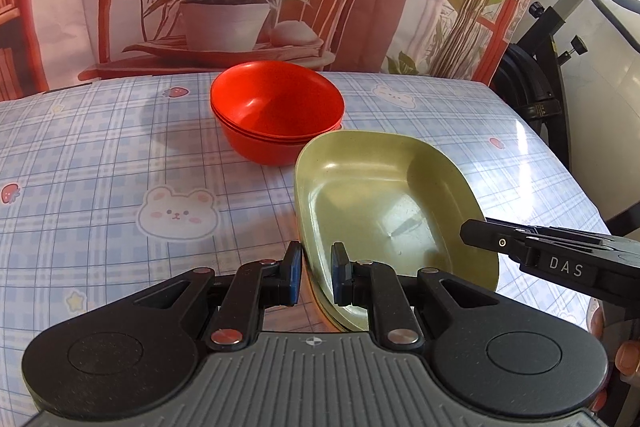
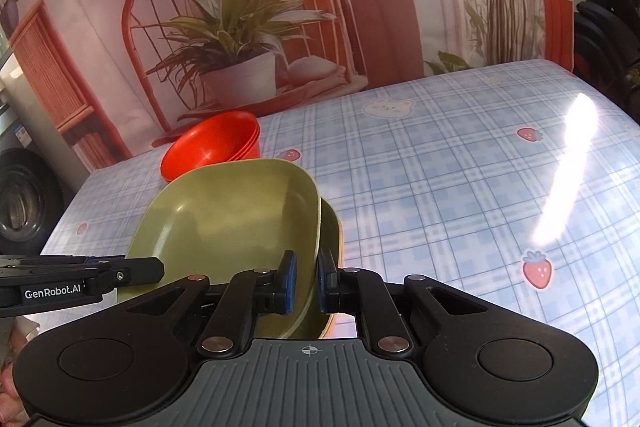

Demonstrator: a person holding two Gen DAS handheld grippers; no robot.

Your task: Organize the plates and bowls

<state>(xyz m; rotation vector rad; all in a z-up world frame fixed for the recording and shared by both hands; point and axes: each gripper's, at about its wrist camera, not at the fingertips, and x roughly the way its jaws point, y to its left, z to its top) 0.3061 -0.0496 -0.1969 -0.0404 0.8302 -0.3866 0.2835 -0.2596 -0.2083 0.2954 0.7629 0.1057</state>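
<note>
A stack of green squarish plates [image 1: 384,195] sits tilted on the table, in front of a stack of red bowls [image 1: 276,115]. My left gripper [image 1: 316,277] straddles the near left rim of the green plates, jaws narrowly apart around it. My right gripper [image 2: 307,281] is shut on the right rim of the top green plate [image 2: 232,219], which tilts above a lower green plate [image 2: 332,231]. The red bowls [image 2: 212,147] show behind. The right gripper also shows from the side in the left wrist view [image 1: 472,231].
The table [image 1: 100,155] has a blue checked cloth with bears and strawberries. A printed backdrop of a chair and plant hangs behind. Black exercise equipment [image 1: 548,75] stands off the right edge. A bright glare patch [image 2: 564,183] lies on the cloth.
</note>
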